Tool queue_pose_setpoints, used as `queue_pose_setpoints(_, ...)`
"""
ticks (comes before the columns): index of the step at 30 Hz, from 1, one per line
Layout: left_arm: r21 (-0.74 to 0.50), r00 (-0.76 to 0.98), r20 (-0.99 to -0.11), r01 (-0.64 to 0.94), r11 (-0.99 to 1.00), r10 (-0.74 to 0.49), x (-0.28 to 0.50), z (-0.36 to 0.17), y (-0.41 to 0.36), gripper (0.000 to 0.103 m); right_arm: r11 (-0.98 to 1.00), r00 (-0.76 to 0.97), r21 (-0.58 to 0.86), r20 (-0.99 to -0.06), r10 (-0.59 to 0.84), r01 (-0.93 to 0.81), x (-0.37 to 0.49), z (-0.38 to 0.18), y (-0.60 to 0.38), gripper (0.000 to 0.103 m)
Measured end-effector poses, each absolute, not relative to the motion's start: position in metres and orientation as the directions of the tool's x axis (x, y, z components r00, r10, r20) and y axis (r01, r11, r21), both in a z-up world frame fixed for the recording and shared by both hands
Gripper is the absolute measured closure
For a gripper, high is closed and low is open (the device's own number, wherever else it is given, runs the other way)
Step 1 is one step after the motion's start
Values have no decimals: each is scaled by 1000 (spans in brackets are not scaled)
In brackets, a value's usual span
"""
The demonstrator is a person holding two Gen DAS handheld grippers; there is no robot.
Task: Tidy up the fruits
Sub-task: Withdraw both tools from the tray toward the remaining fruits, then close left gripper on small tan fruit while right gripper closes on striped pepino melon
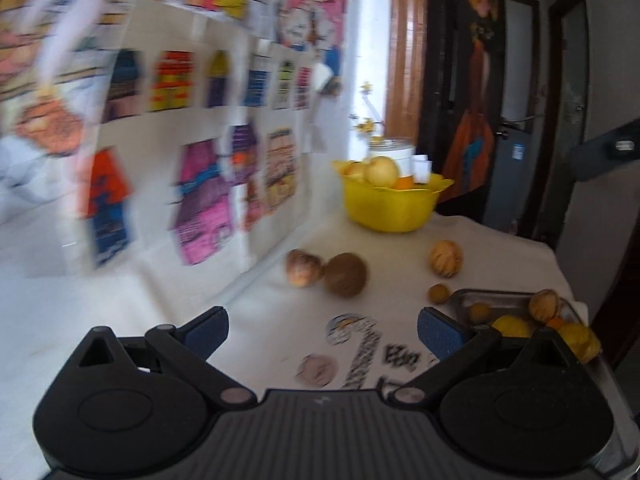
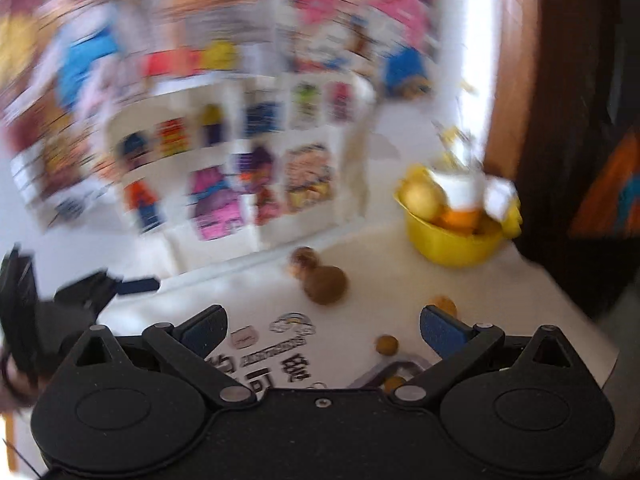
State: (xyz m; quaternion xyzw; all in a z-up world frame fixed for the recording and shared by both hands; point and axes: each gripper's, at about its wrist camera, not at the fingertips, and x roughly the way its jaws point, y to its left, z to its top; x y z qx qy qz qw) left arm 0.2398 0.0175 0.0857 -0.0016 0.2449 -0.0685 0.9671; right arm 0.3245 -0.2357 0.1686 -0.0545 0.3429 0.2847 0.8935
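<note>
Both grippers empty, jaws wide apart: left gripper (image 1: 322, 330) and right gripper (image 2: 324, 330) hover above the table's near edge, over printed stickers (image 1: 356, 350) on the white tablecloth (image 1: 400, 240). Motion blur in both views, heavier in the right.

Loose fruit toward the cloth's middle: a brown round fruit (image 1: 345, 274) touching a paler mottled one (image 1: 303, 268) on the wall side, a striped yellowish fruit (image 1: 445, 258) apart toward the right edge, a small round one (image 1: 439, 293) just beside the metal tray (image 1: 492, 295). Tray sits at the near right corner, already holding several yellow and orange fruit. Yellow bowl (image 1: 390, 204) at the far corner, also filled, white cup (image 1: 394, 152) behind it.

Judgement: fruit look light, firm, smooth, round, so likely to roll or squirt out. Pinch across the widest middle, pads level, gentle squeeze. Touching pair needs approach from the free side.

Drawings (image 1: 200, 200) cover the wall along the left edge.
</note>
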Motion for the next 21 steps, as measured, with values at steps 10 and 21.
queue_pose_setpoints(10, -110, 796, -539, 258, 960, -275, 321, 54, -44, 0, 898, 531, 315, -726, 437, -307, 434, 85, -287, 2)
queue_pose_setpoints(21, -196, 710, -609, 298, 934, -354, 385, 18, -93, 4, 901, 498, 366, -751, 433, -232, 496, 29, -297, 20)
